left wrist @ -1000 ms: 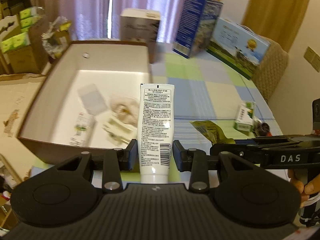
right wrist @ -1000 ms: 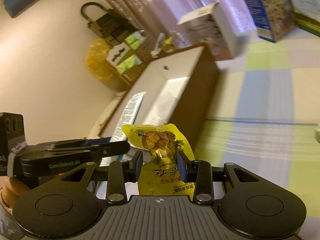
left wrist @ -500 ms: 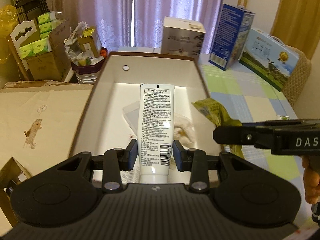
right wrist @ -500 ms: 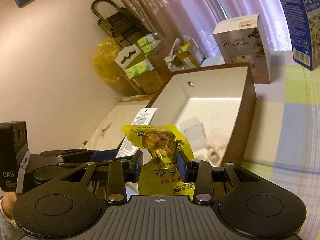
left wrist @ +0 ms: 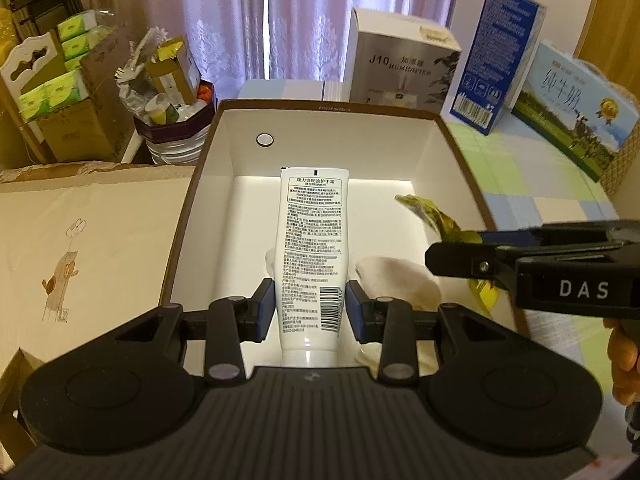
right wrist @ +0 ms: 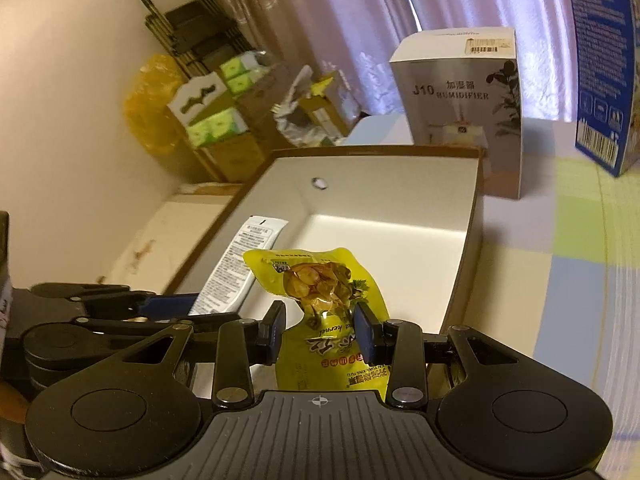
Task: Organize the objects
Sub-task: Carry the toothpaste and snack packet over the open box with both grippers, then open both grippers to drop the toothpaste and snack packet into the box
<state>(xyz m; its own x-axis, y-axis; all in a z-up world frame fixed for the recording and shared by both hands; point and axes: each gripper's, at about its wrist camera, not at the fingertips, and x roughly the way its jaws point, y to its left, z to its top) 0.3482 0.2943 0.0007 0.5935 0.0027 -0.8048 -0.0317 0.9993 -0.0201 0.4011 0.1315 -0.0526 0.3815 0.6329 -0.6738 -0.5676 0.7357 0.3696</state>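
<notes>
Fingers of my left gripper [left wrist: 311,308] are clenched on a white tube [left wrist: 312,256], held upright above the open white box [left wrist: 452,140] with the brown rim. My right gripper [right wrist: 320,332] grips a yellow snack pouch [right wrist: 320,280] the same way, just beside the tube and over the box's near right edge. I see pale packets [left wrist: 392,280] lying on the box floor. A humidifier carton [left wrist: 400,60] stands behind the box on the checked surface [left wrist: 520,184].

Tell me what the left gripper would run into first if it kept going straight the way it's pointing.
Probably the white floor of the open box, since the left gripper and its tube aim down into it; depth is unclear.
</notes>
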